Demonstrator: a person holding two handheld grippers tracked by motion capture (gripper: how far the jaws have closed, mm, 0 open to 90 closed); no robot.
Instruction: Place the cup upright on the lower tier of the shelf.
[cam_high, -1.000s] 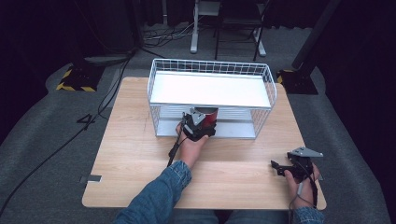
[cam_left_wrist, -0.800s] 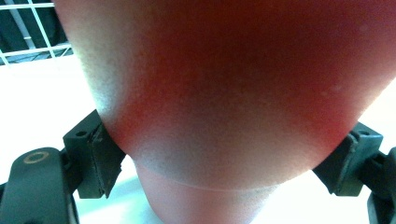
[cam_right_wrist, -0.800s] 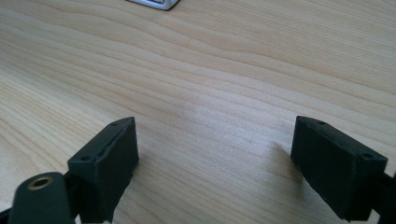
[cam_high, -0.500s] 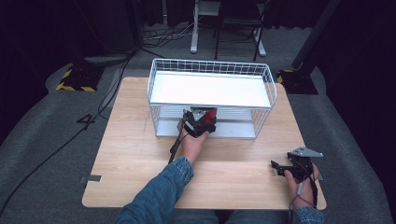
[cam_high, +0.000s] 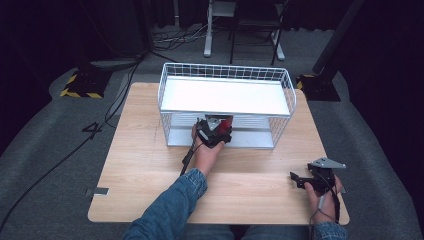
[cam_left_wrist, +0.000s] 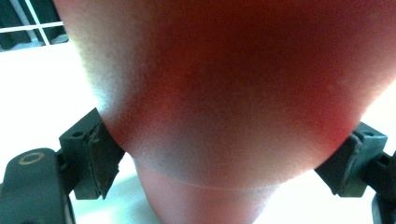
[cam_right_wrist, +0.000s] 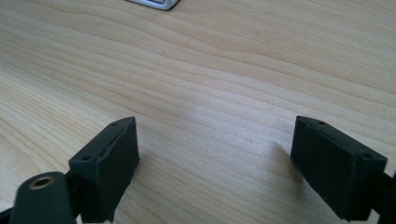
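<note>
Left tool (cam_high: 215, 131): reaches into the lower tier of the wire rack from the front, at about 12 o'clock of the desk's middle; a red rounded object sits between its jaws, and the jaws have just been opening a little.
Left tool grip: in the left gripper view the dark pads (cam_left_wrist: 100, 156) stand at the object's two flanks; the left pad meets its surface, and the right pad lies just at its edge, so the hold looks light but in contact.
Red object (cam_left_wrist: 224, 93): smooth, matt, rounded, seen very close; a paler band curves across its lower part. In the high view a bit of red shows at the tool's tip, just under the rack's upper shelf.
Right tool (cam_high: 305, 180): rests low over the desk at about 4 o'clock, well apart from the rack, pointing toward 9 o'clock.
Right tool jaws: spread wide in the right gripper view, with bare wood between them.
Left hand (cam_high: 206, 152): comes up from 6 o'clock with a denim sleeve behind it.
Wire rack (cam_high: 172, 85): white, two tiers, standing on the far half of the desk, with a flat white upper shelf.
Desk (cam_high: 140, 165): pale wood grain, lit evenly.
</note>
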